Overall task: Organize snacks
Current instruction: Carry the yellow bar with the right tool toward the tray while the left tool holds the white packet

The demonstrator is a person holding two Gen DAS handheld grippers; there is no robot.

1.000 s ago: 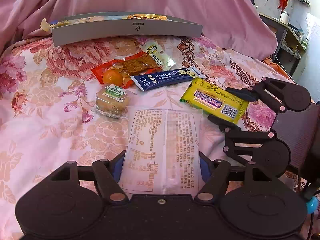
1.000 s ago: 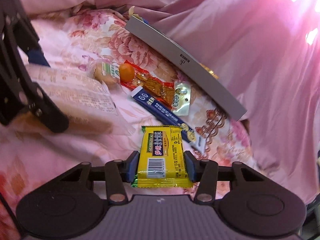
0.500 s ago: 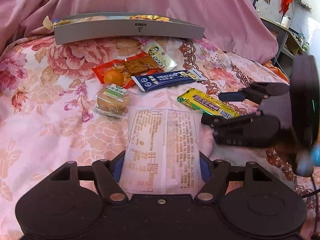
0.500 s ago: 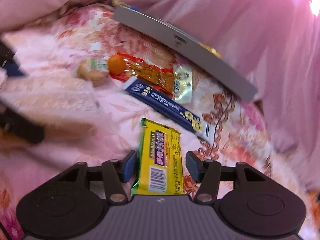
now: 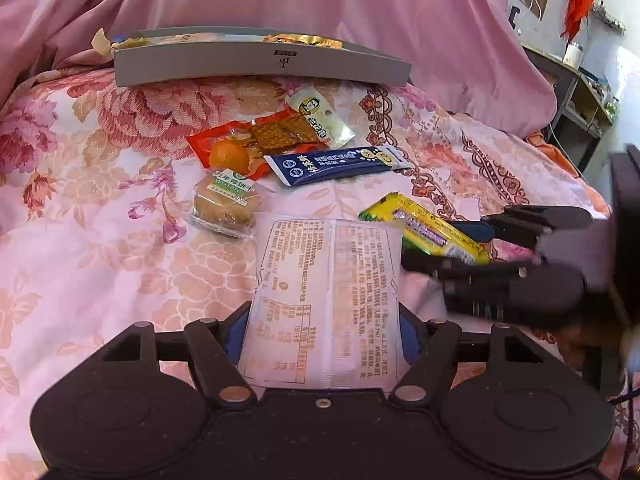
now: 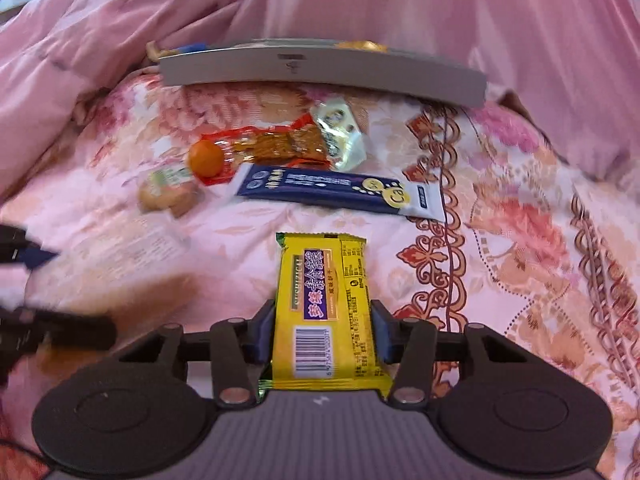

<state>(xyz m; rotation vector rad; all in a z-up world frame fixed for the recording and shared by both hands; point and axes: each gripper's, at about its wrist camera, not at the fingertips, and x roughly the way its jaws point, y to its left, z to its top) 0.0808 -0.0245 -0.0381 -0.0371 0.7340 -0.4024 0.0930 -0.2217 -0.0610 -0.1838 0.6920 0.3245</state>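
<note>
Floral bedspread [image 6: 520,240]: right claw [image 6: 322,334] grips yellow barcoded packet [image 6: 326,312].

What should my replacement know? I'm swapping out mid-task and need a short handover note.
Left claw: shut on the white printed packet.
Right claw: shut on the yellow bar.
Loose on the floral bedspread: navy stick pack, red pouch, small orange, wrapped cake, pale sachet.
Grey box at the back already holds some snacks.
Done: both packets gripped.
Left: probably drop both in the box, then fetch the five loose snacks.
</note>
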